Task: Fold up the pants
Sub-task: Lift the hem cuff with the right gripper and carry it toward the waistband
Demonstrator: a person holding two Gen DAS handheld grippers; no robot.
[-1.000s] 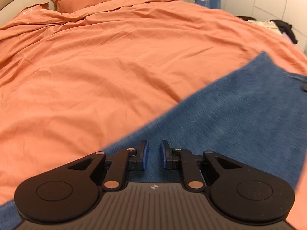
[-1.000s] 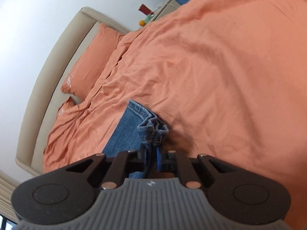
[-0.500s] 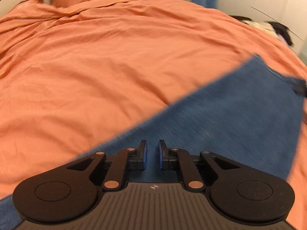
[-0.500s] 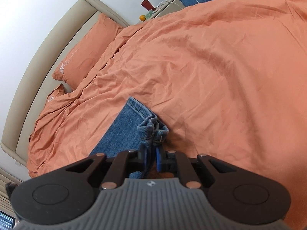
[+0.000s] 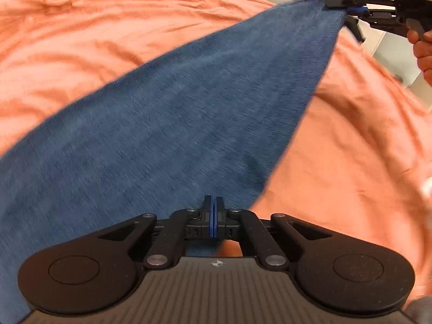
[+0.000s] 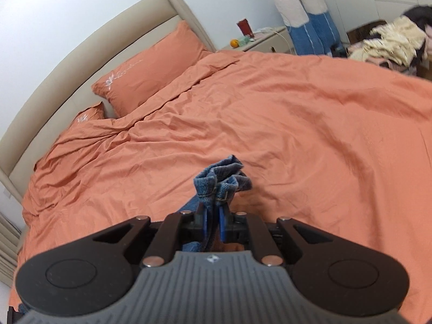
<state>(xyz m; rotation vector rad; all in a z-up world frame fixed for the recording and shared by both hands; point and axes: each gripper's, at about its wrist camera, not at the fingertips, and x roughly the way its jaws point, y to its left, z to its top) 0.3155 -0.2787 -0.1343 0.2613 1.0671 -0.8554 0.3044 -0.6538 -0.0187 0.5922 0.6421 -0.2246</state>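
The pants are blue jeans [image 5: 172,124], held stretched above an orange bed. My left gripper [image 5: 213,202] is shut on the near edge of the denim. My right gripper [image 6: 213,208] is shut on a bunched hem of the jeans [image 6: 221,178], which sticks up past its fingertips. In the left wrist view the right gripper [image 5: 348,6] shows at the top right, holding the far corner of the jeans up in the air, with the person's hand behind it.
The orange duvet [image 6: 297,124] covers the whole bed. Orange pillows [image 6: 151,64] lie against a beige headboard [image 6: 81,51]. A nightstand [image 6: 259,40] with small items stands behind. A pile of clothes [image 6: 388,43] lies at the far right.
My left gripper has closed on the denim. Both grippers have lifted the jeans off the bed, and the right gripper has risen and tilted toward the headboard.
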